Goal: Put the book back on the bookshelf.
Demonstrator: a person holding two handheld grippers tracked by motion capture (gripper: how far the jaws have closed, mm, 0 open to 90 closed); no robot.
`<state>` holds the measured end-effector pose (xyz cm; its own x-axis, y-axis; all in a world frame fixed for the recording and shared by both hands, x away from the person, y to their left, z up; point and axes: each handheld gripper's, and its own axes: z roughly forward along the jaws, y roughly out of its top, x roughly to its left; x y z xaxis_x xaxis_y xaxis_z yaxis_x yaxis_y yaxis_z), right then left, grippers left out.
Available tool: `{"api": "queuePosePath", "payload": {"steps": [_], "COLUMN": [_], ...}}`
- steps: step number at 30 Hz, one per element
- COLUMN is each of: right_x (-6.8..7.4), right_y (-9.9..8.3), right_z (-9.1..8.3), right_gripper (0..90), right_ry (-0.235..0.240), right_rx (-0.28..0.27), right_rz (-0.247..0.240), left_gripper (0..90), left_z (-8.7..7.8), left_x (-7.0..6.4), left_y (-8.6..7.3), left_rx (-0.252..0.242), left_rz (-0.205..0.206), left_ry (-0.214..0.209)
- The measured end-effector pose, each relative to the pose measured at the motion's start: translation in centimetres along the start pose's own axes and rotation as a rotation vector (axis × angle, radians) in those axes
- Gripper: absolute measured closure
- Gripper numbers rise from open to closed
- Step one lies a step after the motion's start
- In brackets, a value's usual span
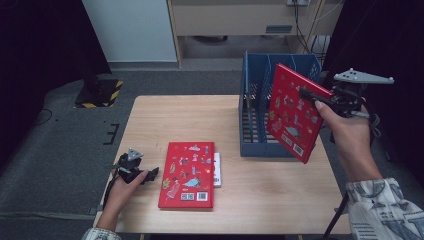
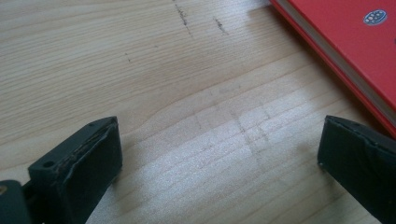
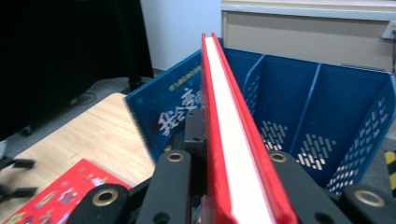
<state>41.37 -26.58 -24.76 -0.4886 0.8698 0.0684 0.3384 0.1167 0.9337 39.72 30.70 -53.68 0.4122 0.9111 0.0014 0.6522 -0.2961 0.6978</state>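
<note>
The right gripper [image 1: 312,97] clamps a red picture book [image 1: 295,112] (cartoon figures on its cover), tilted before the blue file rack [image 1: 255,105]; the left gripper [image 2: 219,154] rests wide open on the table [image 1: 150,125]

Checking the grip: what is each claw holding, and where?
Right claw clamps the raised red book at its upper edge. Left claw is open, holding nothing.

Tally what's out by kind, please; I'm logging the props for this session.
Red books: 2, one held upright in the right tongs, one flat on the table
White item half under the flat book: 1
Blue file rack: 1
Tongs: 2, the left open beside the flat book
Total: 6
</note>
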Motion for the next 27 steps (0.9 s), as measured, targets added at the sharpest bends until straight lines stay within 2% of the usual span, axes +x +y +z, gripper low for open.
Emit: {"api": "queuePosePath", "payload": {"steps": [8, 15, 27], "right_x": [-1.0, -1.1, -2.1], "right_y": [0.4, 0.7, 1.2], "right_z": [2.8, 3.8, 5.7], "right_gripper": [79.4, 79.4, 79.4], "right_ry": [-0.049, -0.106, -0.152], "right_rx": [0.014, 0.003, -0.001], "right_rz": [0.01, -0.002, 0.008], "left_gripper": [0.0, 0.0, 0.0], "left_z": [0.0, 0.0, 0.1], "left_x": [0.0, -0.1, -0.1], "left_y": [0.0, 0.0, 0.1], "left_rx": [0.005, 0.002, -0.002], "left_rz": [0.007, 0.005, 0.009], "left_ry": [-0.001, -0.002, -0.005]}}
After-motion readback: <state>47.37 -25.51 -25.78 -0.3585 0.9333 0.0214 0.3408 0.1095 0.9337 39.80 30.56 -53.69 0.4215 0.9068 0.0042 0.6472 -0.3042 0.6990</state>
